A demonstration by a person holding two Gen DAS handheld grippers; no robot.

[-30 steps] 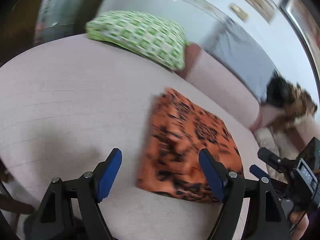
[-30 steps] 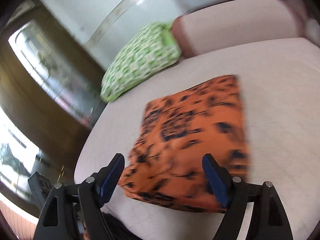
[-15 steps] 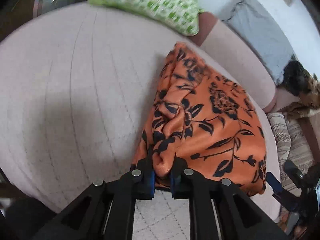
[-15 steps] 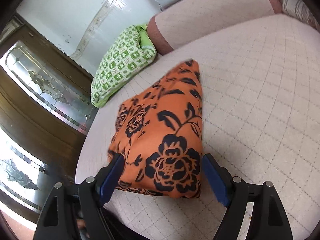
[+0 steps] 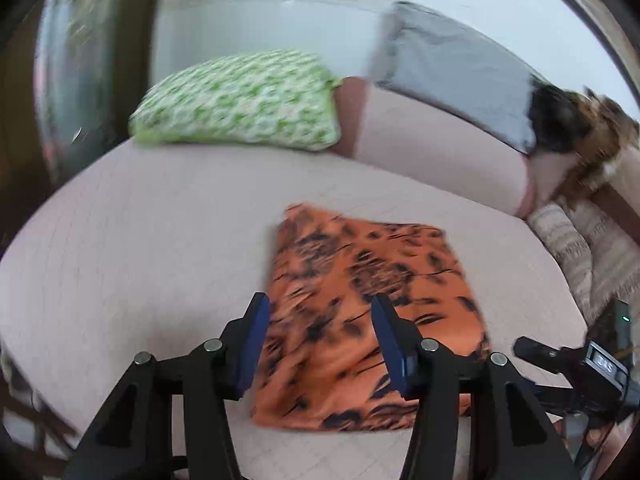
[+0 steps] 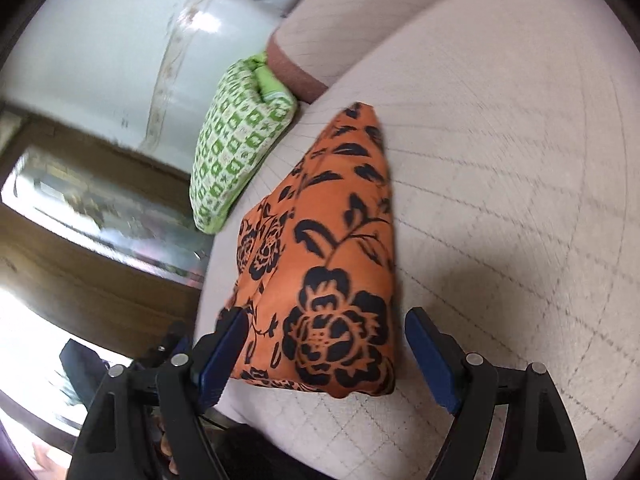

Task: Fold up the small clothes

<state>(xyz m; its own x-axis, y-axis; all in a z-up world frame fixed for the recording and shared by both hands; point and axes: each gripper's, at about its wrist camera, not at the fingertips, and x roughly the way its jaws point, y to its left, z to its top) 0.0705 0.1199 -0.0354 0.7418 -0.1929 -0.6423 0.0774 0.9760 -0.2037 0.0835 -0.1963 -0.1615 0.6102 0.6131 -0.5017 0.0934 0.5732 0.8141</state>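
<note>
In the left wrist view, a green-and-white patterned pillow [image 5: 240, 100] lay at the far left end of the bed [image 5: 140, 248], against the pinkish headboard bolster [image 5: 432, 152]. A grey cloth [image 5: 456, 76] hung over that bolster further right, and a dark and brown furry heap [image 5: 576, 124] sat at the far right edge, too blurred to name. The folded orange cloth with black flowers [image 5: 372, 300] lay flat on the quilted bedcover, right of centre. The left gripper [image 5: 320, 344] hung just above the cloth's near edge; its jaws had just been opening and stood partly apart, with the cloth seen between them but not pinched. At the lower right, part of the other handheld gripper showed.

In the right wrist view, the pillow [image 6: 240, 152] lay left of the orange cloth [image 6: 332, 272]. The right gripper [image 6: 328, 356] had its jaws wide, straddling the cloth's near corner; the left pad lay against the cloth's edge and the right pad stood clear, nothing clamped.
</note>
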